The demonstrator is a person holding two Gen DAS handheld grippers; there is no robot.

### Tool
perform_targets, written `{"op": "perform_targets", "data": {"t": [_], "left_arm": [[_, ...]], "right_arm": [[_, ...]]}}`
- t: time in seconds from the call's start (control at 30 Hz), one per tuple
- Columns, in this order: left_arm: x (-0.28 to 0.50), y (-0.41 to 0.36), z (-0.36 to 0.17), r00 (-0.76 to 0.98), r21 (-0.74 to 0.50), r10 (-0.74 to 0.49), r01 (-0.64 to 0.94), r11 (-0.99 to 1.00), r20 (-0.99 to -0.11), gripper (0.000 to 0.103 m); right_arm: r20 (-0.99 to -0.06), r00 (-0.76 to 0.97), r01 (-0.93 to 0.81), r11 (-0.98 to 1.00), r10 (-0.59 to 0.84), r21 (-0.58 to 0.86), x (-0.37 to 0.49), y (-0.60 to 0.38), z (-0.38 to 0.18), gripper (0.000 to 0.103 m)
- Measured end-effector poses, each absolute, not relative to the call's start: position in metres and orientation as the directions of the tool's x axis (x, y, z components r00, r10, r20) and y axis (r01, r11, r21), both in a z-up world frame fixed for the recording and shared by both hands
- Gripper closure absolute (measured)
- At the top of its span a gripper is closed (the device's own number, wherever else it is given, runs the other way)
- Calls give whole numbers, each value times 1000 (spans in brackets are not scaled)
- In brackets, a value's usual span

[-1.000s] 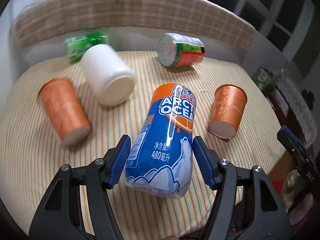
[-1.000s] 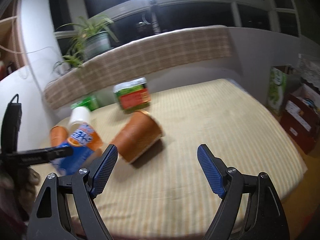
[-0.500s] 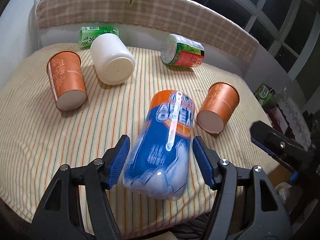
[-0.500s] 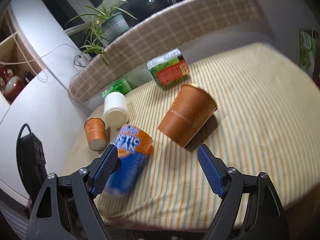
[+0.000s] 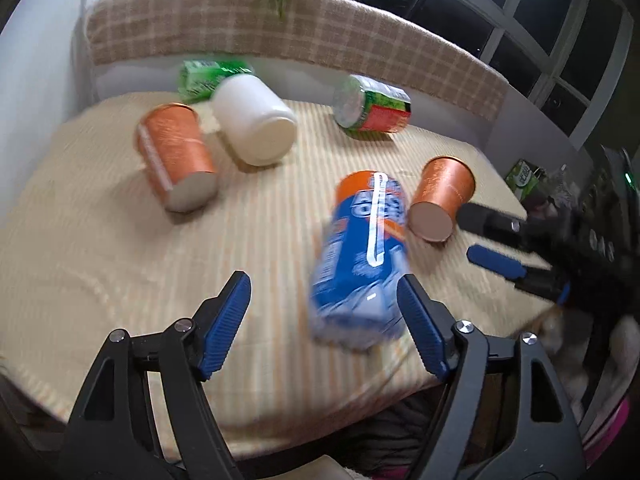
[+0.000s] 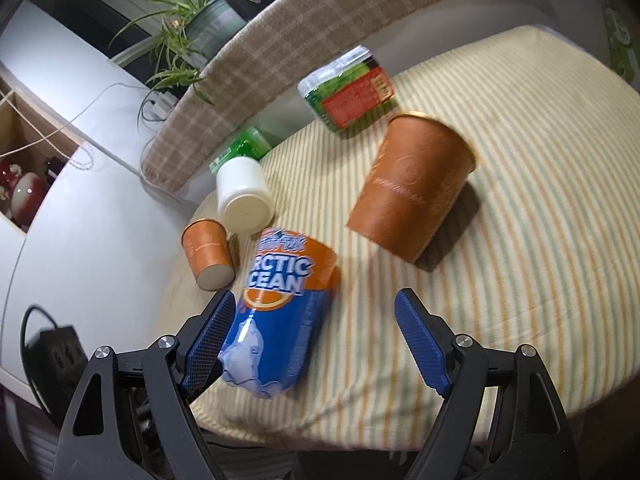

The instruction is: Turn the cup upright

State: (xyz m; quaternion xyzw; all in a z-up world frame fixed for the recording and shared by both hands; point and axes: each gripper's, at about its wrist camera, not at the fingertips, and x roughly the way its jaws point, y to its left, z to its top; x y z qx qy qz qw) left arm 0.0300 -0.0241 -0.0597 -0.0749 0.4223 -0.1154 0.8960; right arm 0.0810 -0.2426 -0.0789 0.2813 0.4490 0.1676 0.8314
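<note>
Two orange paper cups lie on their sides on the striped tablecloth (image 5: 100, 240). One cup (image 5: 176, 156) is at the left, its base towards me. The other cup (image 5: 440, 200) is at the right, and in the right wrist view this cup (image 6: 412, 192) lies ahead of the right finger. The far small cup (image 6: 208, 252) lies at the left. My left gripper (image 5: 322, 304) is open, with a blue Arctic Ocean bottle (image 5: 360, 248) lying by its right finger. My right gripper (image 6: 316, 320) is open and holds nothing; the blue bottle (image 6: 280, 312) lies by its left finger.
A white jar (image 5: 256, 124), a green-and-red bottle (image 5: 372, 108) and a green bottle (image 5: 208, 76) lie at the back. A checked backrest (image 5: 280, 28) runs behind the table. The right gripper (image 5: 504, 248) shows at the table's right edge. A potted plant (image 6: 192, 20) stands behind.
My left gripper has shifted left, so the blue bottle went from centred between its fingers to beside the right one. My right gripper has tipped down and come closer to the table.
</note>
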Motion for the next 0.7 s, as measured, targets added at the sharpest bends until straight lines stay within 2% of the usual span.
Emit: {"op": "perform_targets", "data": {"t": [0.23, 0.37, 0.7], "left_arm": [[7, 9, -57, 652, -126, -166, 107, 986, -740, 25], [5, 20, -64, 640, -147, -170, 90, 985, -749, 25], [5, 21, -66, 638, -189, -207, 98, 977, -742, 25]], "right_arm": [[-648, 436, 4, 719, 624, 695, 99, -223, -85, 22], [-643, 386, 37, 685, 662, 728, 108, -214, -92, 23], [-700, 312, 94, 712, 643, 696, 130, -203, -112, 30]]}}
